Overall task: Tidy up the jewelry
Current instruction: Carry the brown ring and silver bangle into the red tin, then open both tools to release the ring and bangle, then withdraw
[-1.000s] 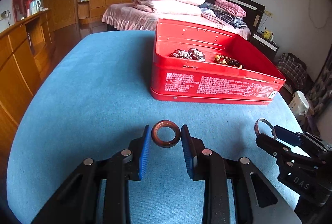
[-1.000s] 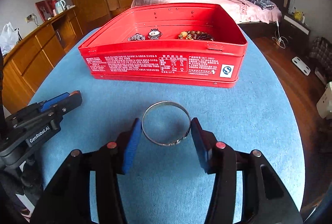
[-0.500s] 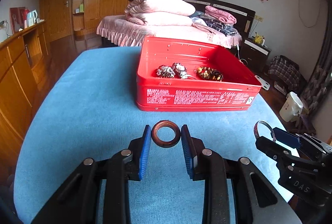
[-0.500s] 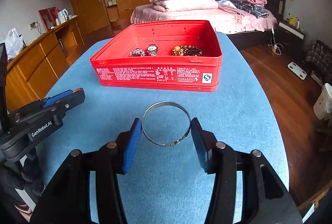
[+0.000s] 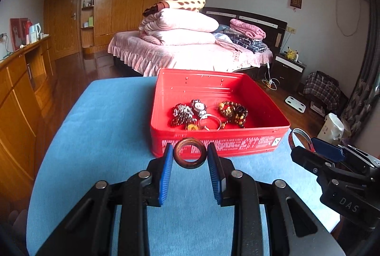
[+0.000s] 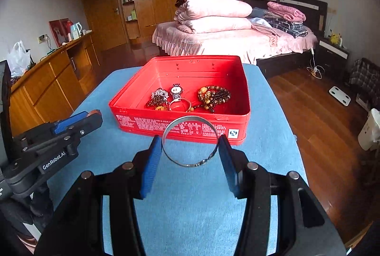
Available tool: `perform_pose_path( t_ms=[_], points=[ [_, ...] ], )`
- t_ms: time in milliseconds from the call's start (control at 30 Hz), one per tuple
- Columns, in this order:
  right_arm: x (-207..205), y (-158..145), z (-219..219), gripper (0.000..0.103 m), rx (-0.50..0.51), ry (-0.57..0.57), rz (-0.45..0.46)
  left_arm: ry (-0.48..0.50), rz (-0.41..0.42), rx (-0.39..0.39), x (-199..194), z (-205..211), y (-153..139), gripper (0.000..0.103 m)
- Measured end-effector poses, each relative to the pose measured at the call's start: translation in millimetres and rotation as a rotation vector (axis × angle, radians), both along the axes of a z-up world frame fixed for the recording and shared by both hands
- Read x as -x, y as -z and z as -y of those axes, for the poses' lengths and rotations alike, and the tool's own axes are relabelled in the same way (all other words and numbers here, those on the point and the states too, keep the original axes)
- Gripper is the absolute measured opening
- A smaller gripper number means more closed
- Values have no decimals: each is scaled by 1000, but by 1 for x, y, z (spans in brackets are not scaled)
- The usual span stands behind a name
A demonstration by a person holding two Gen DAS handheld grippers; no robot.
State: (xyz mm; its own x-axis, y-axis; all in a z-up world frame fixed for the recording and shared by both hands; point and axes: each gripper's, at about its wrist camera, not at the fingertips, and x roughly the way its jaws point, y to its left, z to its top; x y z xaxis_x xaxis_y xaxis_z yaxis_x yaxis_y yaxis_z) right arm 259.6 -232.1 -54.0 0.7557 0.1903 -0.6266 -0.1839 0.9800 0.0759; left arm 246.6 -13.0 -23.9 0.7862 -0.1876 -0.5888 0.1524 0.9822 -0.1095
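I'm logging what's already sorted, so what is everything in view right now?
Tin box: one, red, open, on the blue table.
Wristwatch: one, silver, inside the box.
Bead bracelets: several, brown and amber, inside the box.
Thin bangle: one, silver, inside the box.
Wide ring: one, brown, clamped in the left tool.
Large bangle: one, silver, clamped in the right tool.
Bed: one, pink bedding, behind the table.

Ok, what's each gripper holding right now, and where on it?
Left gripper clamps the brown ring across its outer rim, side to side. Right gripper clamps the silver bangle the same way, across its widest part.
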Motion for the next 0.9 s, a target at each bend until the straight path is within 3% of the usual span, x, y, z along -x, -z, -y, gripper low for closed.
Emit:
perform_pose_path(
  t_ms=[367,633,833,867,900],
  points=[
    [-73,-11,8,47,9,23,-22,-1,29,2,-81,20,-26,29],
    [-130,6,10,47,0,30,-96,23,-53,-2,-142,38,-4,29],
    [-151,22,5,48,26,28,-128,21,-97,-8,-162,42,15,29],
    [-153,24,5,49,31,27,-130,21,-100,-9,-163,42,16,30],
    [-155,25,4,56,34,26,-131,21,-102,-12,-164,42,17,35]
  ],
)
